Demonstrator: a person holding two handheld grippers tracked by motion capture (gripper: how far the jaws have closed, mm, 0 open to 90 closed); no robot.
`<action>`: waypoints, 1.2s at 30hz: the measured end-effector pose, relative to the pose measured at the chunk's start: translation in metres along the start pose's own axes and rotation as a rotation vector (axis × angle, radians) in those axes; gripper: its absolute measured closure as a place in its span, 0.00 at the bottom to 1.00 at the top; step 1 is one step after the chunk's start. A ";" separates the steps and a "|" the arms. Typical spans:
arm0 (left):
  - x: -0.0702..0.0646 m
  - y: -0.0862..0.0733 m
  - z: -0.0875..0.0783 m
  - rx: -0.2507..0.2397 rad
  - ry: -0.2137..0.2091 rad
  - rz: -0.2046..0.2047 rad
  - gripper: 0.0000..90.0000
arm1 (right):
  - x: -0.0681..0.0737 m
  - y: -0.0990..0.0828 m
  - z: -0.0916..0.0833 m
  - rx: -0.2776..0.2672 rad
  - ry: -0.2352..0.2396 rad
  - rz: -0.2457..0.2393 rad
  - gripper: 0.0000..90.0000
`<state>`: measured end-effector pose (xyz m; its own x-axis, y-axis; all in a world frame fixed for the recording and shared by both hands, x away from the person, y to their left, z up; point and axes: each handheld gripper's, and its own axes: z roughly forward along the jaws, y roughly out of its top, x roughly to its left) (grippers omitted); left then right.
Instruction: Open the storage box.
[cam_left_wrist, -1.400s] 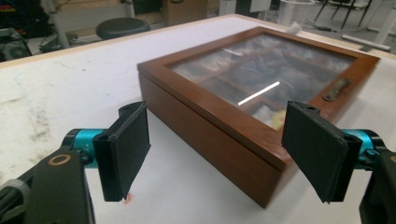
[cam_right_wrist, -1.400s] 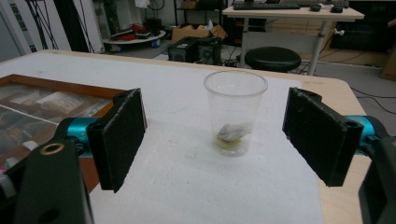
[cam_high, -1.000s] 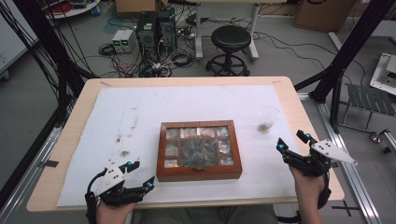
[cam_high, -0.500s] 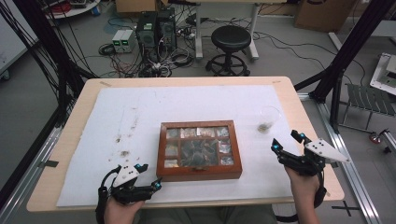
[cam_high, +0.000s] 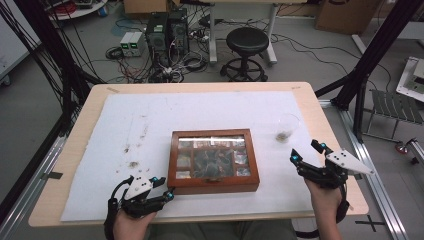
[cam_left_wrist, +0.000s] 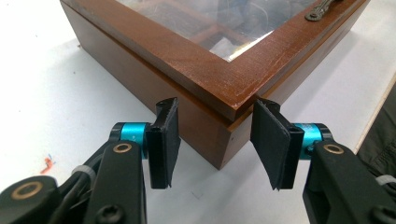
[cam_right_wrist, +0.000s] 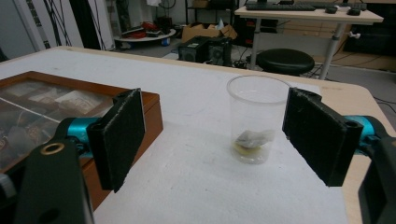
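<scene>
Change: left claw (cam_left_wrist: 215, 140) has been brought in from the bench edge to the box's near-left corner; right claw (cam_right_wrist: 224, 140) barely shifted.
Meaning: the box (cam_high: 214, 161) is judged the next target.
Left claw: wide, corner between jaws, untouched.
Right claw: wide, empty; cup (cam_right_wrist: 258, 123) just ahead.
Box axis: long side across the bench, lid closed, clasp (cam_left_wrist: 321, 9) on the near face.

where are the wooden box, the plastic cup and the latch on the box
wooden box (cam_high: 214, 184), high view, on its front wooden rim
plastic cup (cam_right_wrist: 258, 122), right gripper view, on its clear side wall
latch (cam_left_wrist: 321, 8), left gripper view, on the metal clasp at the lid's edge
</scene>
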<state>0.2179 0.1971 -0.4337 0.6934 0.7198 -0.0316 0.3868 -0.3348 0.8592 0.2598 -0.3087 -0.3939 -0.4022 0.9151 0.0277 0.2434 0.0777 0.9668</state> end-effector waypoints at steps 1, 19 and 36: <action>0.000 0.001 0.000 -0.005 0.004 0.008 0.59 | 0.000 0.000 0.000 0.000 0.004 -0.002 0.24; 0.001 0.021 -0.004 -0.111 0.054 0.106 0.49 | 0.004 -0.001 0.005 0.023 0.073 -0.004 0.26; 0.010 0.055 -0.007 -0.184 0.063 0.148 0.51 | 0.027 0.001 0.017 0.066 0.244 -0.135 0.41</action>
<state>0.2422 0.1904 -0.3827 0.6929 0.7095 0.1282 0.1627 -0.3271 0.9309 0.2640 -0.2775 -0.3969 -0.6338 0.7729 -0.0318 0.2271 0.2252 0.9475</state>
